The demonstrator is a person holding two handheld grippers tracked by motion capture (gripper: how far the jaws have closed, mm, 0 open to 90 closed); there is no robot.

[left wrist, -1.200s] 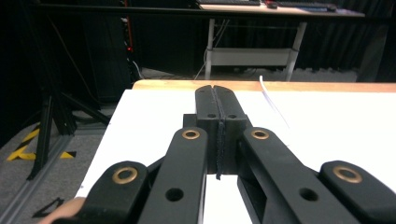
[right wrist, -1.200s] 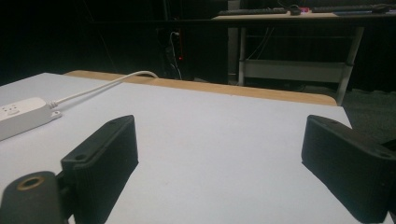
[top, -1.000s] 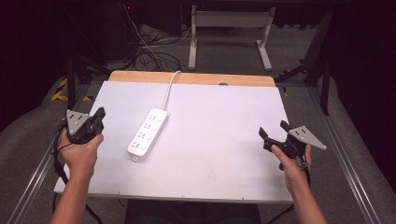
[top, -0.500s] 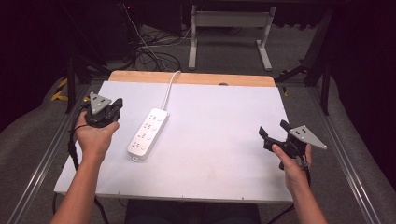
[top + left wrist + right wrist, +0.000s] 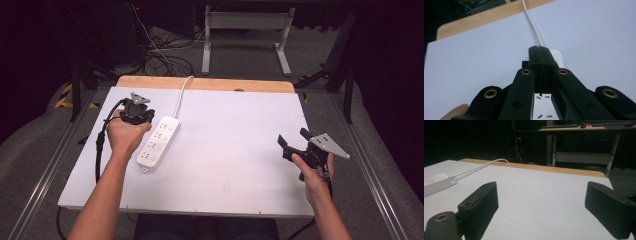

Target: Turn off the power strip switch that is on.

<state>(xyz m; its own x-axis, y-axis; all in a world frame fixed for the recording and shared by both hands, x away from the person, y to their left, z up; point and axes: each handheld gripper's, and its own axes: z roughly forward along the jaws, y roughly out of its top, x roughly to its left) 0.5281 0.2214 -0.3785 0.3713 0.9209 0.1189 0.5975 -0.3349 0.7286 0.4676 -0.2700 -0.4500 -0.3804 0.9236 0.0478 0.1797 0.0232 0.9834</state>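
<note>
The left gripper (image 5: 141, 116) hangs over the far end of the white power strip (image 5: 159, 141). Its jaws are pressed together with nothing between them; in the left gripper view the closed tips (image 5: 541, 53) sit above the strip's cord end, and socket slots show just below and behind them. Whether the tips touch the strip cannot be told. The strip's white cord (image 5: 533, 23) runs straight ahead of the tips toward the wooden edge (image 5: 205, 83) of the table (image 5: 235, 150).

The right gripper (image 5: 295, 142) is held low over the table's near right part, well apart from the strip, jaws spread wide and holding nothing. In the right gripper view bare white tabletop lies between its jaws, and the strip (image 5: 435, 183) lies far off to their left, its cord curving away toward the wooden edge.
</note>
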